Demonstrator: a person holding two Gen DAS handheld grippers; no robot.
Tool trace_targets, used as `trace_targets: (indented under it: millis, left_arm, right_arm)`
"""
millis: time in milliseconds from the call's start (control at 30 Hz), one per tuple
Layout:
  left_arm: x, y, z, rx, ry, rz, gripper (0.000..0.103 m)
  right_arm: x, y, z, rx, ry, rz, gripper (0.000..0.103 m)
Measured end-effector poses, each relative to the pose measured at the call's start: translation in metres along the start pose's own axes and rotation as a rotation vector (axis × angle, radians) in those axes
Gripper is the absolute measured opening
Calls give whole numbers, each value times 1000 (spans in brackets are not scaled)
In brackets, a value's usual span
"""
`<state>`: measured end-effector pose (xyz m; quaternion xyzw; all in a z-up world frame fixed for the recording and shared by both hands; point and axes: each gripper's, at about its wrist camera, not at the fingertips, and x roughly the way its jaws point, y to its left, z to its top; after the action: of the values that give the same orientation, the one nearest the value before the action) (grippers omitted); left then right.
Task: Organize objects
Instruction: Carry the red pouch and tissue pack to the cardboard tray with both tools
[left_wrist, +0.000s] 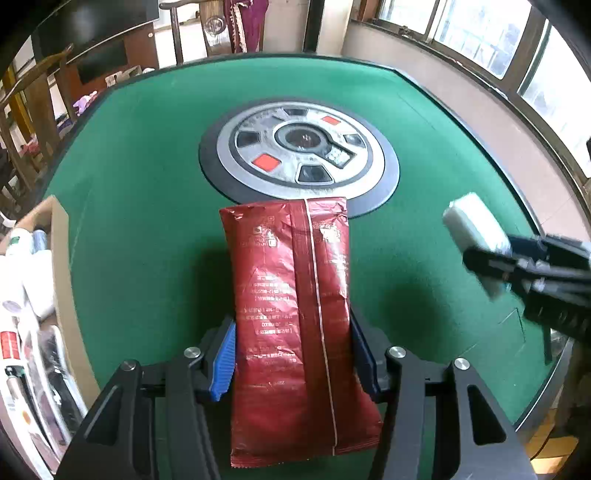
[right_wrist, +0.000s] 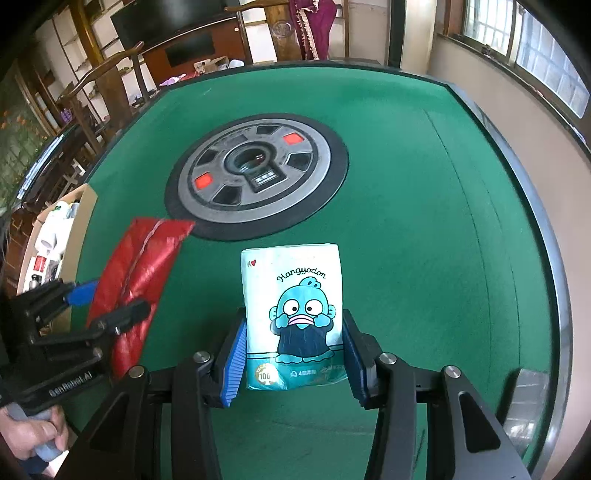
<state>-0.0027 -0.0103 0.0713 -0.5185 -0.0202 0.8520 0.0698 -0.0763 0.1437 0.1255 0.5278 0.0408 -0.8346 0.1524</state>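
Left gripper (left_wrist: 293, 354): blue pads pressed on both long sides of a red foil packet (left_wrist: 295, 306), seam side up; packet gripped, raised over the near part of the green felt table (left_wrist: 147, 184), its far end overlapping the round central hub (left_wrist: 299, 147) in view.

Right gripper (right_wrist: 293, 356): clamped on a tissue pack (right_wrist: 295, 314) printed "Hangyodon" with a blue cartoon fish; pack upright between the pads, above the felt near the table's near edge, just short of the hub.

Cardboard box (left_wrist: 59, 236) at the left edge, holding white bottles and tubes. A hand (right_wrist: 27, 432) grasps the left gripper's handle.
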Motion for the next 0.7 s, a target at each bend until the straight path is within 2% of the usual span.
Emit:
trace_targets:
  millis: [433, 700]
  left_arm:
    - [-37, 28, 7, 9, -73, -1, 53]
    - [-59, 59, 0, -32, -104, 16, 53]
  right_arm:
    - [-8, 42, 12, -27, -29, 11, 51]
    - [-5, 79, 22, -73, -37, 39, 51]
